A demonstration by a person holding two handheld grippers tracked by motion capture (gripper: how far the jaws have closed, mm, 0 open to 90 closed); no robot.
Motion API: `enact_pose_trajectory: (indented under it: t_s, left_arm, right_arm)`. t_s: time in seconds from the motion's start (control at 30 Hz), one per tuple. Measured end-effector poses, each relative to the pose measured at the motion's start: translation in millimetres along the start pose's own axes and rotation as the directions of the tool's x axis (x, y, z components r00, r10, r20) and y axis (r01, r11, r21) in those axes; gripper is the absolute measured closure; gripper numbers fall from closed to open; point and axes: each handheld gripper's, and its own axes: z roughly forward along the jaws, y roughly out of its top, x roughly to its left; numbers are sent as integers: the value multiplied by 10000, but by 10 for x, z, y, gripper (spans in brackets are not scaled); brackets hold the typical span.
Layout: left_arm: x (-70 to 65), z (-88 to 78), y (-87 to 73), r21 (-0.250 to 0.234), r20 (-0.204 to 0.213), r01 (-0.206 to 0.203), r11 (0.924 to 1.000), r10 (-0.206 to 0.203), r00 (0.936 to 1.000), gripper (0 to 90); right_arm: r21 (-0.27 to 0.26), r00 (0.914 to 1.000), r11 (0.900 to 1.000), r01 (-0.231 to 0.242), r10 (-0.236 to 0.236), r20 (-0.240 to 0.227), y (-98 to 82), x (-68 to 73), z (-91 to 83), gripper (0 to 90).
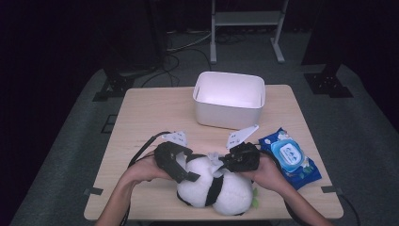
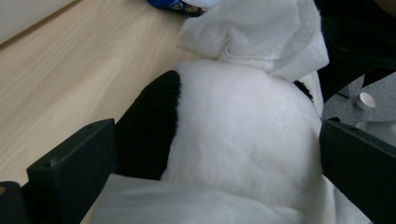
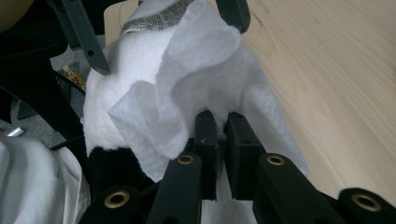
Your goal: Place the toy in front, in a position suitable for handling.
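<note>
High view, surface: a pale wooden desk [image 1: 141, 117] with rounded corners was seen on a grey carpeted floor [image 1: 61, 141]; the room behind lay dark, with a metal stand [image 1: 247, 28] and loose cables [image 1: 181, 52] on the floor.
High view, things: a white bin [image 1: 229, 100] was stood at the far middle of the desk, and a blue pack of wipes [image 1: 288, 157] was laid at the near right.
High view, toy: a black and white plush panda [image 1: 214, 186] was laid at the near edge, between the two hands.
High view, grippers: the left gripper [image 1: 181, 167] was placed against the panda's left side, the right gripper [image 1: 225, 162] against its top.
Left gripper view: the left fingers [image 2: 70, 172] were spread wide, one on each side of the panda [image 2: 233, 135], without pressing it; wood grain was shown at the left, and a white wipe [image 2: 261, 32] was draped on the toy.
Right gripper view: the right fingers [image 3: 205, 140] were drawn narrow and pinched on the crumpled wipe [image 3: 187, 79], which was laid on the panda [image 3: 121, 60]; bare desk [image 3: 336, 74] was shown at the right.
</note>
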Motion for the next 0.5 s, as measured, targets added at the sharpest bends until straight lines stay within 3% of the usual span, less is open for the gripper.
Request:
enact_pose_trajectory:
  t_s: [0.23,0.5]
  left_arm:
    - [78,81,59,275,523,499,9984,-513,9973,0]
    - [154,133,59,860,1191,362,9956,-464,9918,0]
  right_arm:
    - [-51,9997,9997,251,-250,81,-3,49,17,837]
    - [-25,9996,9997,256,-257,-141,-4,74,58,841]
